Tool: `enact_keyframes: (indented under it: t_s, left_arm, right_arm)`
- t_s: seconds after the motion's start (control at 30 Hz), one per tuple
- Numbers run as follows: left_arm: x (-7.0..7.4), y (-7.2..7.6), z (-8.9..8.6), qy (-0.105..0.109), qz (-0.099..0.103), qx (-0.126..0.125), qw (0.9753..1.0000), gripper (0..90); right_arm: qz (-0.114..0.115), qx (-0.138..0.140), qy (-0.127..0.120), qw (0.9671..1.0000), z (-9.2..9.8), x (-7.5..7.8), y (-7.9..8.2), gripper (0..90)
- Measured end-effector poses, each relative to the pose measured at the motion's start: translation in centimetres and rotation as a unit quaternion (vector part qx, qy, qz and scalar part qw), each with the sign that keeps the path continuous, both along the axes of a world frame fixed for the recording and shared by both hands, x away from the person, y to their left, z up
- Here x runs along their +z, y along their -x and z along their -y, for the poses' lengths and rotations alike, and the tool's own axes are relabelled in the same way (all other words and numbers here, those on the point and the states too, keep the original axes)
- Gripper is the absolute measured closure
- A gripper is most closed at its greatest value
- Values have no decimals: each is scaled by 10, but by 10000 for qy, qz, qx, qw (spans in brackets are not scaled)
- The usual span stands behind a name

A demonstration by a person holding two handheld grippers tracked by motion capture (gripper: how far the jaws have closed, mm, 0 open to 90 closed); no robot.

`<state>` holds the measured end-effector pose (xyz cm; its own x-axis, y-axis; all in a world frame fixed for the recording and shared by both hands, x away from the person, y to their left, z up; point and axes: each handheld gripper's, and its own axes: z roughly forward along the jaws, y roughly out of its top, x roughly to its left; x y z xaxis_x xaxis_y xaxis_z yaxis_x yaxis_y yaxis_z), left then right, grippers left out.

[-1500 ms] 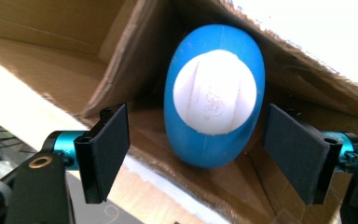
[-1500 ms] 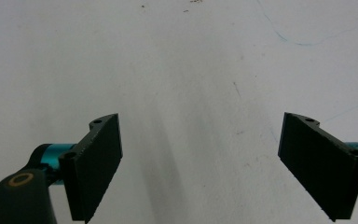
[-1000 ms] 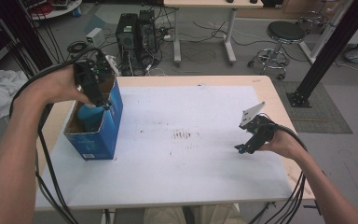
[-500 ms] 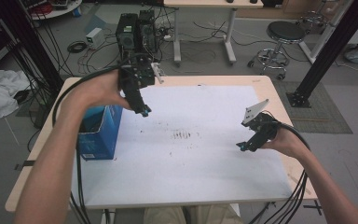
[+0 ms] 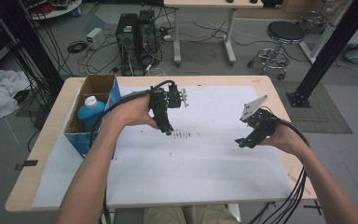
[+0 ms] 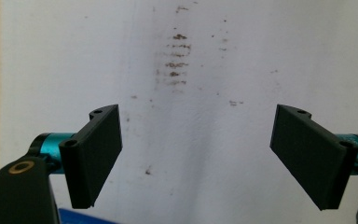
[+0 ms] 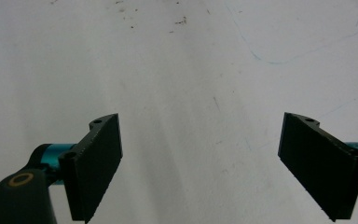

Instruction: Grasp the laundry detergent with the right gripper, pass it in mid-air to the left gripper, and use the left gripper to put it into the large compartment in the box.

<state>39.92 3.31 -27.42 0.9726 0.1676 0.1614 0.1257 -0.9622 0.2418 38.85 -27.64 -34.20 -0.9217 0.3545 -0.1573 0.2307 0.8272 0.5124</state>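
1. Left gripper point(image 5: 168, 126) is hovering over the middle of the white sheet point(image 5: 205, 163), jaws spread wide with nothing between them; the left gripper view is showing bare paper and smudge marks point(image 6: 175, 60) between the pads.
2. Right gripper point(image 5: 244, 141) is hanging at roughly 3 o'clock from the left one, well apart from it, jaws likewise spread and carrying nothing.
3. Blue bottle point(image 5: 91, 112) with white cap point(image 5: 90, 101) is standing upright inside the open cardboard box point(image 5: 103, 84), at about 9 o'clock from the left gripper, near the table's left edge.
4. Handling judgement: the bottle is looking like rigid plastic, smooth and probably slippery; fill level is hidden, so weight is uncertain, possibly moderate. Not fragile.
5. Grip judgement: the box walls are crowding the body, so the neck just under the cap, or the cap itself, is offering the clearest hold from above.
6. Risk: a smooth, rounded body is liable to twist in flat pads; squeezing squarely across the neck is looking safer.
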Motion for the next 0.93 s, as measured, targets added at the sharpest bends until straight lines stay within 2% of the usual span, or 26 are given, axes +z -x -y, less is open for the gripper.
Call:
enact_keyframes:
  t_s: [0.1, 0.33, 0.67, 0.93]
  left_arm:
    - [-12, -1, 3, -8, -147, -10, 9999, 167]
    - [-31, -4, 6, -16, -268, 57, 9996, 167]
    - [-40, -5, 13, -53, -315, 39, 9995, 167]
    - [-46, -4, 7, 39, -322, 128, 9994, 167]
  right_arm:
    - [13, 22, 8, 10000, -1, 2, -1, 128]
    - [62, 31, -24, 10000, -2, 6, -1, 128]
    - [77, 36, 6, 10000, -5, 5, -1, 128]
    - [98, -11, -1, 10000, -3, 5, -3, 128]
